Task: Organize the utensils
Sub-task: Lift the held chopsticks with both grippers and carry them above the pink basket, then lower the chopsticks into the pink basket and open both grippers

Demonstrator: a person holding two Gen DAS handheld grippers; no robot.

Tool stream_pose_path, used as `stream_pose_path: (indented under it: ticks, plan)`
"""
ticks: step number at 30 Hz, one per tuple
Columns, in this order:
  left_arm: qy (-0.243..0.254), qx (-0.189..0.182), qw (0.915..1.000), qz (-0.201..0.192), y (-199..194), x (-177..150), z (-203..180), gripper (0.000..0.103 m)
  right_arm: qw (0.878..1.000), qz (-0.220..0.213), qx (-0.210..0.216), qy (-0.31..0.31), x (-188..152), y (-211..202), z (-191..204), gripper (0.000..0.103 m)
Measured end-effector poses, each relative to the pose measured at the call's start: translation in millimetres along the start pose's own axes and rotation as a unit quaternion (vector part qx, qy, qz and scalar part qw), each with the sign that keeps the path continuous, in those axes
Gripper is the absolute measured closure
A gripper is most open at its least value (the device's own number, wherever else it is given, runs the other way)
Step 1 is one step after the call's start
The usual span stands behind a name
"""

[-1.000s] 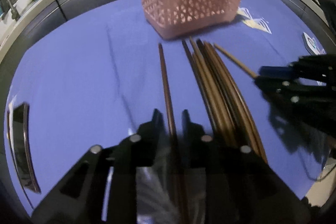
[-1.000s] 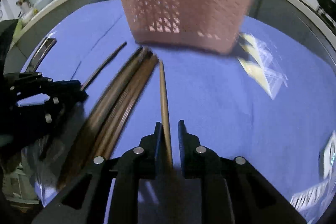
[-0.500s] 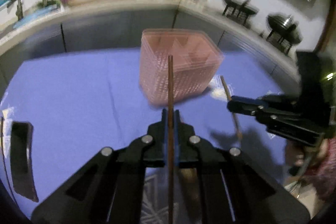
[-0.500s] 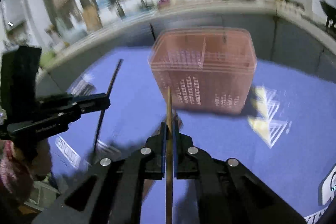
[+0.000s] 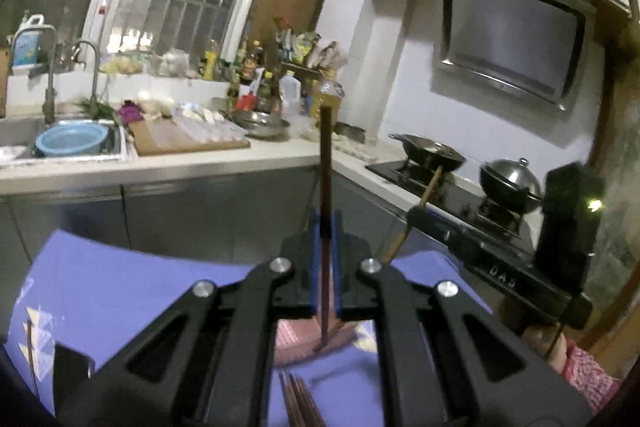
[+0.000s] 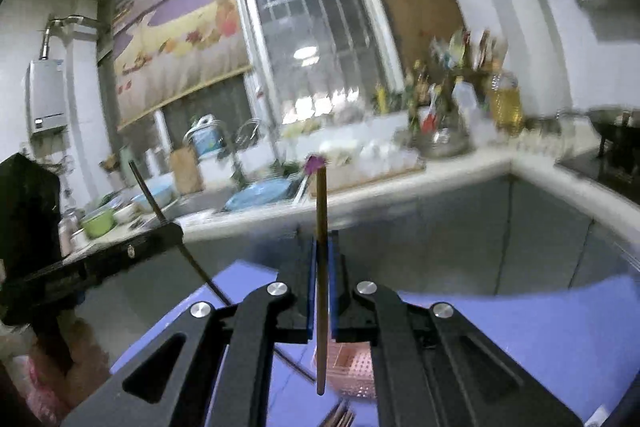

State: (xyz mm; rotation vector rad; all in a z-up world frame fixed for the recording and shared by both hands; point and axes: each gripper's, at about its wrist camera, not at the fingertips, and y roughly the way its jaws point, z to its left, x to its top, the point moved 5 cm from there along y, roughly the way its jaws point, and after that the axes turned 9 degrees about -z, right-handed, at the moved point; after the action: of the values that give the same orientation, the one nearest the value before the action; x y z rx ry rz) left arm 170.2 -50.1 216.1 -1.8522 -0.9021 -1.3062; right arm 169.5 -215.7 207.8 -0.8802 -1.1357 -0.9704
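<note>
My left gripper (image 5: 325, 227) is shut on a dark brown chopstick (image 5: 326, 163) that stands upright between its pads. Its lower end hangs over the pink basket (image 5: 298, 341), seen far below between the fingers. My right gripper (image 6: 321, 247) is shut on a lighter wooden chopstick (image 6: 321, 203), also upright, above the pink basket (image 6: 352, 367). Each gripper shows in the other's view: the right gripper (image 5: 418, 213) at the right with its chopstick, the left gripper (image 6: 174, 231) at the left. Several more chopsticks (image 5: 300, 403) lie on the blue cloth (image 5: 120, 291) below.
A kitchen counter (image 5: 200, 163) with a sink, a blue bowl (image 5: 72, 143), a cutting board and bottles runs behind the table. At the right stands a stove with a wok (image 5: 432, 151) and a lidded pot (image 5: 510, 181). A person's patterned sleeve (image 5: 588, 375) shows at the lower right.
Both grippers closed on one chopstick each and rose high off the table, tilting up from the cloth toward the kitchen. The basket has dropped to the bottom of both views.
</note>
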Motion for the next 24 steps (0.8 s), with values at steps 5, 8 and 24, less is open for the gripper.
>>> stream_pose_path:
  ticks: [5,8,24]
  plan:
    - [0.033,0.042,0.9985,0.014,52.3,-17.1,5.5,0.099,0.998,0.024,-0.043,-0.035,-26.5,54.7,-13.0,0.097]
    - [0.062,0.067,0.9949,0.043,81.5,-45.0,11.0,0.099,0.995,0.076,-0.046,-0.041,-65.0,75.5,-19.5,0.097]
    - [-0.035,0.067,0.9896,0.123,50.0,-101.9,38.2,0.085,0.993,0.11,-0.014,0.03,-82.3,18.5,-2.7,0.04]
